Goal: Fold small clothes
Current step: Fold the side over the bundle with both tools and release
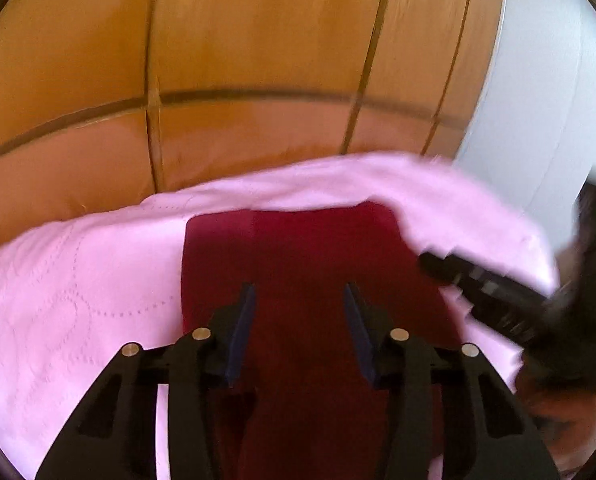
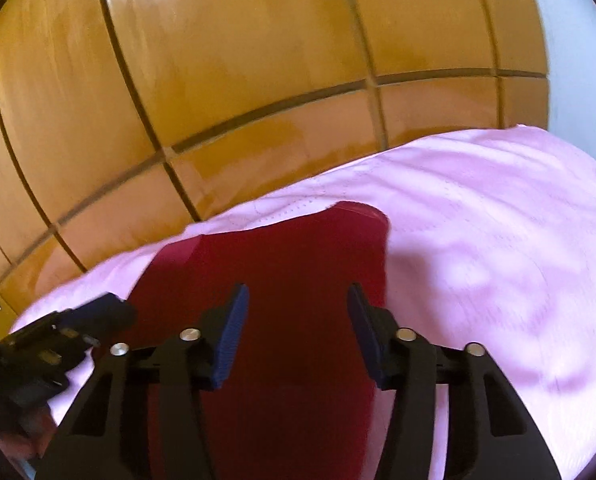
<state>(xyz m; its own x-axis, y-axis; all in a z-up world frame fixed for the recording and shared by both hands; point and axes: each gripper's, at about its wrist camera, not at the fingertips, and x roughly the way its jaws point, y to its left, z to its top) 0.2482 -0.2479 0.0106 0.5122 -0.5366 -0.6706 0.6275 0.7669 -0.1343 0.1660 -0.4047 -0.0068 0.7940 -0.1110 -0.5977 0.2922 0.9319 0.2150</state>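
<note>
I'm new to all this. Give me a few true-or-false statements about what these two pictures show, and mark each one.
1. A dark red garment lies on a pink cover. True.
2. The left tongs pinch the red cloth. False: they stand open, nothing between them.
3. Wooden panels stand behind the cover. True.
4. The right tongs hold a blue sock. False: they are open and hold nothing.

A dark red garment (image 1: pixel 310 272) lies spread flat as a long smooth panel on the pink quilted bedcover (image 1: pixel 70 288), its far edge near the wooden headboard (image 1: pixel 258 60).
</note>
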